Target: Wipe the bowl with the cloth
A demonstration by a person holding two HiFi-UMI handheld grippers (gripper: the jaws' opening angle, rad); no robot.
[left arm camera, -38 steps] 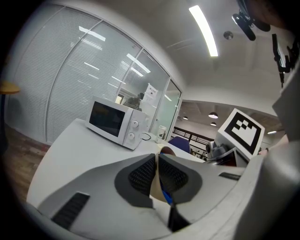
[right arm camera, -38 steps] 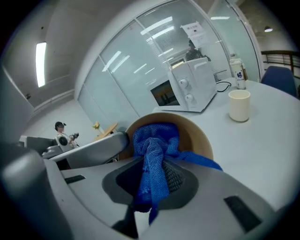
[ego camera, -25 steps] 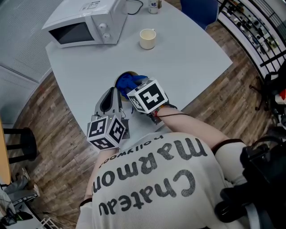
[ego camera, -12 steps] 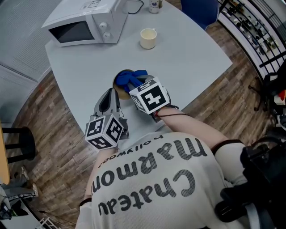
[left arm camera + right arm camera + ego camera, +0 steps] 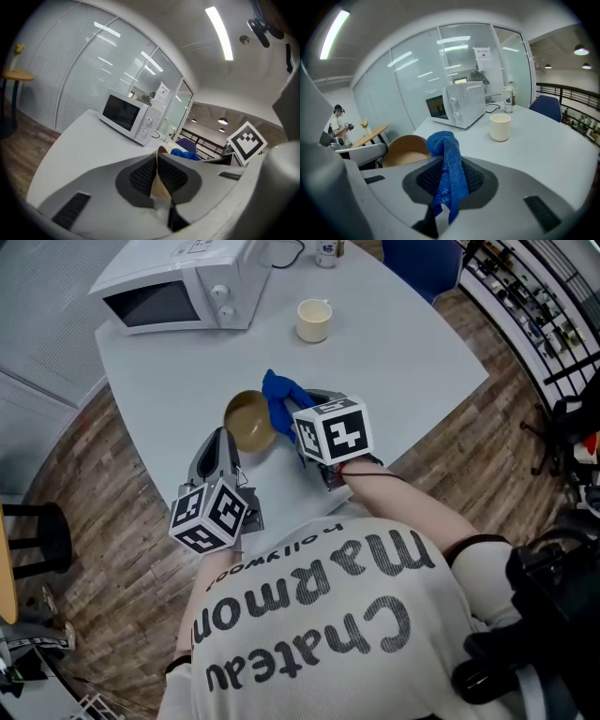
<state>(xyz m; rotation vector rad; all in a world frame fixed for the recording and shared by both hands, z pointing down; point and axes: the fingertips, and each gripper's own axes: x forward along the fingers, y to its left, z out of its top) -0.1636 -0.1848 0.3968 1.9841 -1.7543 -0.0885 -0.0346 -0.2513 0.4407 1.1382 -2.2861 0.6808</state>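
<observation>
In the head view a tan bowl (image 5: 247,420) is tilted over the grey table (image 5: 403,352). My left gripper (image 5: 226,439) grips its near rim. In the left gripper view, the bowl's rim (image 5: 160,180) is pinched between the pads; the jaws have just been closing on it. My right gripper (image 5: 294,414) is shut on a blue cloth (image 5: 279,392), which stands bunched just right of the bowl's rim. In the right gripper view, the cloth (image 5: 449,173) hangs between the pads, with the bowl (image 5: 405,150) at the left.
A white microwave (image 5: 178,282) stands at the table's far left. A cream cup (image 5: 313,321) sits beyond the bowl, and a small bottle (image 5: 325,251) is at the far edge. The table's curved edge runs close on the right, above wooden floor (image 5: 84,484).
The blue cloth has come out of the bowl and now sits at its right rim. The right gripper moved right and farther away. The bowl's tan inside now shows, shifted left.
</observation>
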